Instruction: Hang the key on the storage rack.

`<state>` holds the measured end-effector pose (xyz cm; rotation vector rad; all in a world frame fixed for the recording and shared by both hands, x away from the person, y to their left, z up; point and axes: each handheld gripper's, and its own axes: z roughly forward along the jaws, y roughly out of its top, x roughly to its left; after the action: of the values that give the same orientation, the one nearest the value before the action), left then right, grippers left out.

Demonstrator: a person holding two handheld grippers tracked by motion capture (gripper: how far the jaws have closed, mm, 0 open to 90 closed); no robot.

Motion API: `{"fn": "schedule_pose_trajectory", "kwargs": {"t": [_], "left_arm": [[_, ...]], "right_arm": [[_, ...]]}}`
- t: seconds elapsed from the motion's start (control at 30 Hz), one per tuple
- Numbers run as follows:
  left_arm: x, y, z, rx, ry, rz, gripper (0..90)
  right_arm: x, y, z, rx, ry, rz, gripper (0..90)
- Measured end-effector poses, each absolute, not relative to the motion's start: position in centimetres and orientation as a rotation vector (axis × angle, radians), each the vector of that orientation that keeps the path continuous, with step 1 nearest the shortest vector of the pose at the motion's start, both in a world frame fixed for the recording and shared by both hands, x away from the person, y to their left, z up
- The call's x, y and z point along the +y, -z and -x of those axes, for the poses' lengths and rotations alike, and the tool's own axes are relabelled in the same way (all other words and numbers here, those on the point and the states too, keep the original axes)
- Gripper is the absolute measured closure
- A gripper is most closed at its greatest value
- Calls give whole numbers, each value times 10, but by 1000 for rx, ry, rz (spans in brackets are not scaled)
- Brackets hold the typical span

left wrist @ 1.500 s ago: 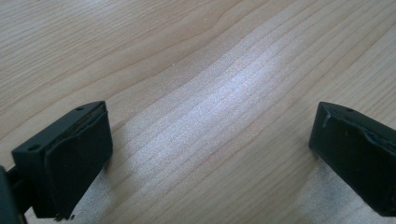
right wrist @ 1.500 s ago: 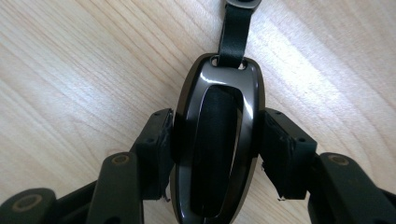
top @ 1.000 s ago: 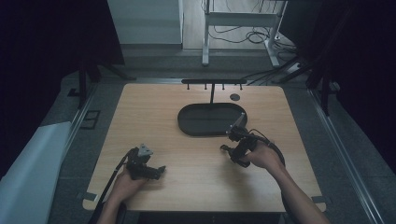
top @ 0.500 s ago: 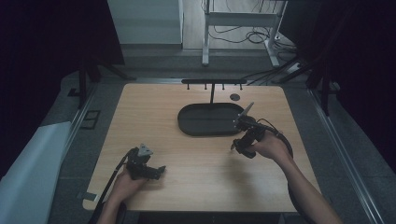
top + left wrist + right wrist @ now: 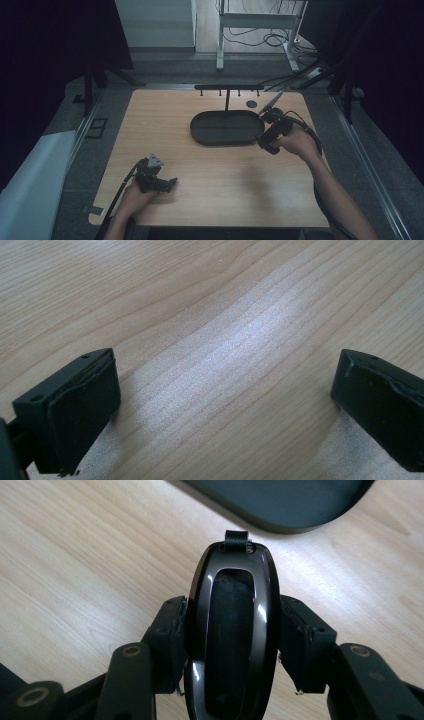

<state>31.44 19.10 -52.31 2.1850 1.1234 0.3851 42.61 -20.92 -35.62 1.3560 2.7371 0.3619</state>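
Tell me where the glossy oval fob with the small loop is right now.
The oval fob is clamped in the right gripper, held just off the right end of the dark oval tray.

A glossy, smooth dark fob (image 5: 232,630) with a matt, cloth-like inset is clamped by matt black plastic pads (image 5: 305,640) above the pale, fine-grained wood table (image 5: 75,555), beside a matt dark tray (image 5: 280,500).

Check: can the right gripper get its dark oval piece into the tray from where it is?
Probably yes. The right gripper is shut on the oval piece, raised beside the tray at its right end, with nothing visible between them. The left gripper sits far off.
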Motion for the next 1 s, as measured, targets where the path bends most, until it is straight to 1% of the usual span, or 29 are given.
{"fn": "schedule_pose_trajectory", "kwargs": {"t": [0.63,1.0], "left_arm": [[191,523,-314,1124,-383,-2185,0],[191,523,-314,1122,-382,-2190,0]], "right_arm": [[-219,310,-458,2633,-392,-1438,484],[-213,288,-477,2587,-419,-1449,485]]}}
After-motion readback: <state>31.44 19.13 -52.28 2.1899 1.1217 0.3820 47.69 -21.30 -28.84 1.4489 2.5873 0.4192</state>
